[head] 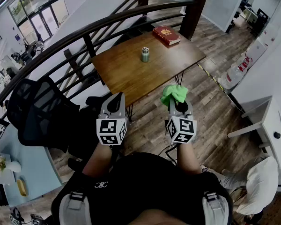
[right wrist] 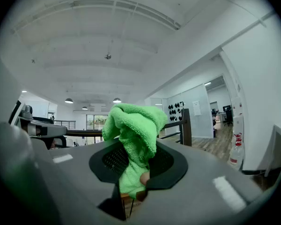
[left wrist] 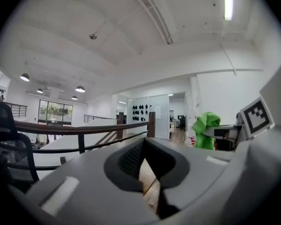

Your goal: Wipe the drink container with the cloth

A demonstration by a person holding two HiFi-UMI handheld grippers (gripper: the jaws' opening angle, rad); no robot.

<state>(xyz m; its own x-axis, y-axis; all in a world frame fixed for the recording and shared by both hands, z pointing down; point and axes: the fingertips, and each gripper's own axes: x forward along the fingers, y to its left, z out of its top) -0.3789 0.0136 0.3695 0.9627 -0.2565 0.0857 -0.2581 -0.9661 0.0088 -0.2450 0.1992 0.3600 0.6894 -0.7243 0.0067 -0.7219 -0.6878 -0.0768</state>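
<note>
The drink container, a small green metal cup with a lid, stands upright near the middle of the brown wooden table. Both grippers hover in front of the table's near edge, well short of the container and pointing up and forward. My right gripper is shut on a bright green cloth; in the right gripper view the cloth bunches up out of the jaws of that gripper. My left gripper is shut with nothing in it. From the left gripper view the cloth shows at the right.
A red book lies at the table's far right corner. A dark curved railing runs behind the table. A black mesh office chair stands at the left. A white desk and a spray bottle are at the right.
</note>
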